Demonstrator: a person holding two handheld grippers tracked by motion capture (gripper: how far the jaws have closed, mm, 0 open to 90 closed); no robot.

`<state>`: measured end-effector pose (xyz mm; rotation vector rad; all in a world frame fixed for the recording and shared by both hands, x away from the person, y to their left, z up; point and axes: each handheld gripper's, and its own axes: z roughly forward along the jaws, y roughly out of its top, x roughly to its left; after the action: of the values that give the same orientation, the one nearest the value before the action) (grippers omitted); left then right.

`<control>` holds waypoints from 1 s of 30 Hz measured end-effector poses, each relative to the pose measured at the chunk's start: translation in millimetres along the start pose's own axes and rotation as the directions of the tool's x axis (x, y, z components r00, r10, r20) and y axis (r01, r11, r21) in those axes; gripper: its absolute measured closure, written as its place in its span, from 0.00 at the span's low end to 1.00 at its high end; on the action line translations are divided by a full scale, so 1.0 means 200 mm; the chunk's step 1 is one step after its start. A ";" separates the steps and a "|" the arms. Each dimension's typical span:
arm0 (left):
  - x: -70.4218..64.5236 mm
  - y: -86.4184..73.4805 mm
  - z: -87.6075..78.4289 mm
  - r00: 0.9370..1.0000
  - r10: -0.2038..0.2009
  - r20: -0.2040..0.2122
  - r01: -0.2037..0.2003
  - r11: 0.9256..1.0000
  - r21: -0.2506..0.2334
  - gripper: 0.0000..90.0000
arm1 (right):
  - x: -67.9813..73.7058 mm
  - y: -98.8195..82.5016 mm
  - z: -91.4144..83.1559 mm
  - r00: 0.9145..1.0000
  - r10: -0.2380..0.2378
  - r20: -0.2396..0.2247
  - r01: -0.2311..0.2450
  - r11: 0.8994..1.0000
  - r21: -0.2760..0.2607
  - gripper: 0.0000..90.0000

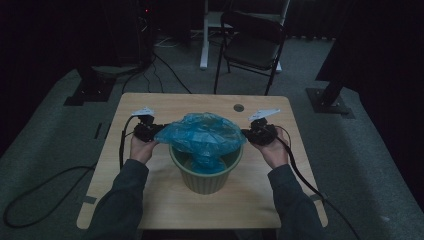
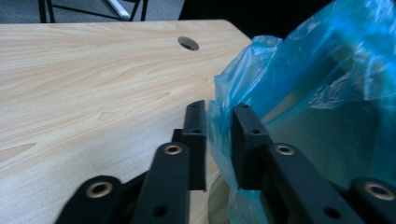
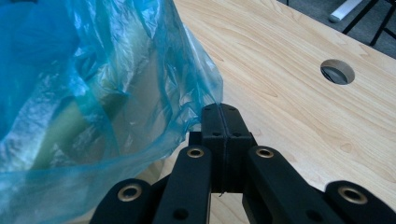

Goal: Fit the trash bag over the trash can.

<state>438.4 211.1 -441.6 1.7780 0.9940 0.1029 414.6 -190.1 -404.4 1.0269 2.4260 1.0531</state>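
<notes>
A: Where did the thin translucent blue plastic bag (image 1: pixel 205 132) sit?

B: Centre of the high view, bunched over the mouth of the pale green ribbed round pot (image 1: pixel 206 176), which stood on the light wood-grain counter (image 1: pixel 165 202).

A: State of the left hand-held gripper (image 2: pixel 218 122)?

B: At the left of the bag in the high view. In its own view the jaws stood a little apart, with the bag's edge in the gap between them; I couldn't tell whether the pads pressed on it.

A: And the right hand-held gripper (image 3: pixel 220 113)?

B: Right of the bag. Jaws fully together, pinching the bag's edge at the tips.

A: Anything else noted?

B: A round cable hole (image 3: pixel 337 71) in the counter, upper right of the right gripper view. A dark folding chair (image 1: pixel 253 42) beyond the counter, top centre.
</notes>
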 end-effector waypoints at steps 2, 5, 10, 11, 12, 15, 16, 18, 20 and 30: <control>0.00 0.00 -0.04 1.000 -0.008 0.000 0.008 1.000 -0.022 0.80 | 0.01 -0.01 -0.02 1.000 -0.003 -0.004 0.003 1.000 -0.007 1.00; 0.00 0.01 -0.09 1.000 -0.009 -0.001 0.009 0.999 -0.047 0.74 | 0.01 -0.01 -0.03 1.000 -0.005 -0.018 0.005 1.000 -0.005 1.00; -0.03 0.02 -0.15 1.000 -0.007 0.000 0.007 0.997 -0.075 0.72 | 0.01 -0.01 -0.07 1.000 -0.009 -0.018 0.008 0.999 -0.040 0.92; -0.03 0.02 -0.15 1.000 -0.007 0.000 0.007 0.997 -0.075 0.71 | 0.01 -0.01 -0.07 1.000 -0.009 -0.018 0.008 0.999 -0.040 0.92; -0.03 0.02 -0.15 1.000 -0.007 0.000 0.007 0.997 -0.075 0.71 | 0.01 -0.01 -0.08 1.000 -0.007 -0.016 0.006 0.999 -0.049 0.92; -0.05 0.03 -0.21 1.000 0.006 0.003 -0.006 0.994 -0.107 0.70 | 0.01 -0.01 -0.12 1.000 -0.004 -0.004 0.003 0.997 -0.078 0.83; -0.05 0.03 -0.23 1.000 0.009 0.004 -0.008 0.994 -0.112 0.69 | 0.01 -0.01 -0.13 1.000 -0.003 -0.004 0.003 0.996 -0.086 0.81; -0.06 0.04 -0.24 1.000 0.010 0.005 -0.009 0.993 -0.121 0.69 | 0.01 -0.01 -0.15 1.000 -0.003 0.000 0.003 0.996 -0.092 0.80; -0.07 0.04 -0.27 1.000 0.018 0.009 -0.017 0.992 -0.126 0.69 | 0.01 -0.01 -0.18 1.000 0.000 -0.003 0.000 0.994 -0.112 0.79; -0.14 0.04 -0.34 0.998 0.057 0.035 -0.051 0.988 -0.147 0.66 | 0.09 0.00 -0.31 0.998 -0.027 -0.053 0.017 0.983 -0.185 0.78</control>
<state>389.8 241.6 -394.5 1.6672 0.8883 0.1699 370.6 -209.3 -362.6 0.9186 2.3234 1.2868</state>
